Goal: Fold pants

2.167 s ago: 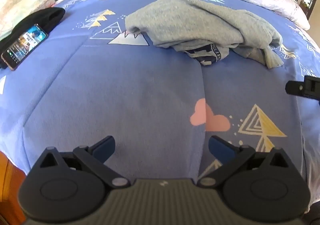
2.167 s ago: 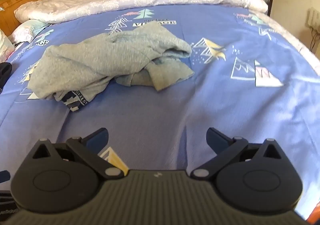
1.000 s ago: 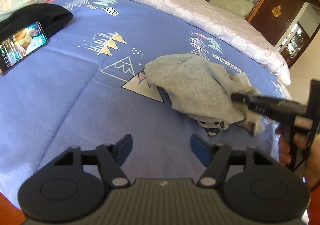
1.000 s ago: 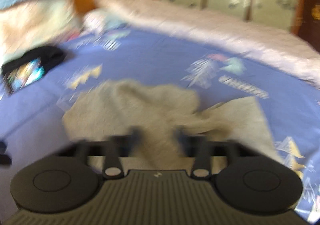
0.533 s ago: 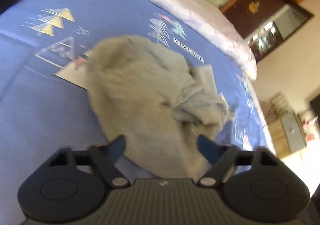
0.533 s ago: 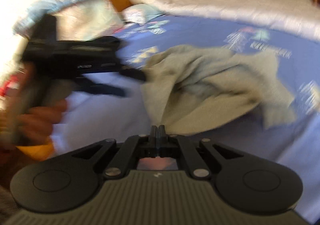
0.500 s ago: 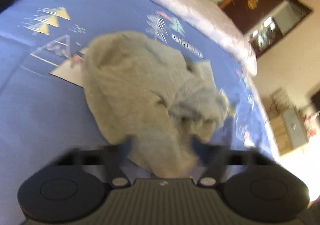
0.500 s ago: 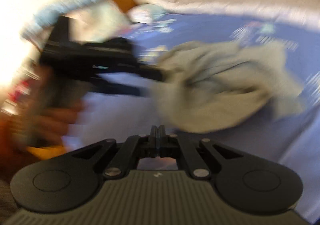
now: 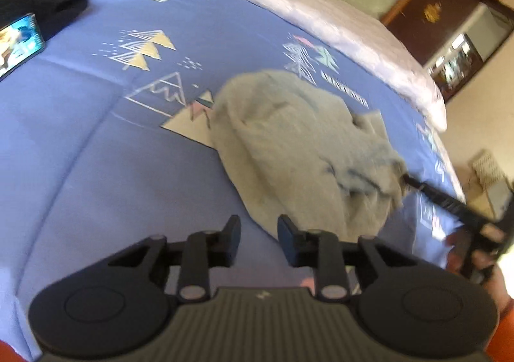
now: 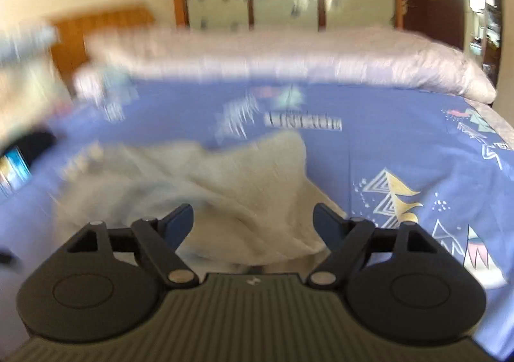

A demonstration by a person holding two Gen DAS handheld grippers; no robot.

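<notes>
pants of soft grey fleece lie bunched on the blue patterned bed cover; our left fingers and right fingers, empty, just opened; we should find the waistband before gripping.

pants: grey | bedspread: blue, triangle prints | quilt: pale pink

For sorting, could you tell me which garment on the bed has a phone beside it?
The black garment at far left, by the phone; the grey pants lie apart.
</notes>
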